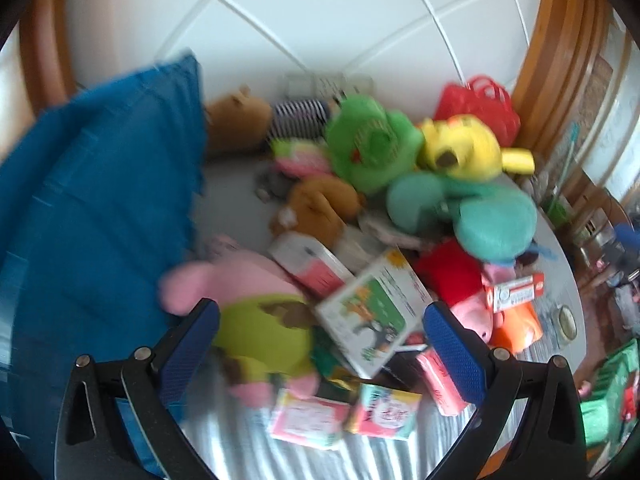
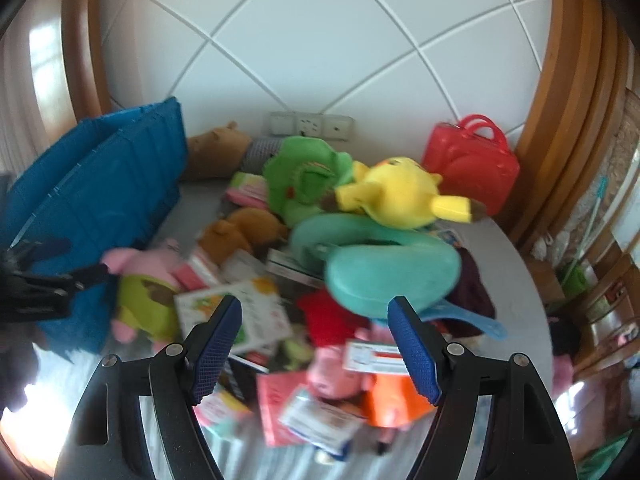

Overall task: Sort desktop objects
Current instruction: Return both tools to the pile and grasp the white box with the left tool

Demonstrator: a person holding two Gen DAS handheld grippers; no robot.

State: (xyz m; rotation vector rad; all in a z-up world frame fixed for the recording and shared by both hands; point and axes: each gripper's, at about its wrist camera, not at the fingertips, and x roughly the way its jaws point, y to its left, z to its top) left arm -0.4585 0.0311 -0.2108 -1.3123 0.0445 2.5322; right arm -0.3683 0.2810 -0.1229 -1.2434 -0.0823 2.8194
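left wrist: i am holding the left gripper [image 1: 320, 344] released, empty, over the toy pile [image 1: 360, 220]; pink plush [image 1: 240, 280] is lying closest. right wrist: right gripper [image 2: 314, 340] released, empty; only here wall sockets [image 2: 310, 124] are showing sharply.

Mid-frame on the grey counter [image 2: 516, 280] lies a jumbled heap: yellow plush toy [image 2: 396, 196] atop a teal neck pillow [image 2: 384, 272], pink plush [image 1: 240, 280] lower left, illustrated white box [image 1: 372, 312] tilted.
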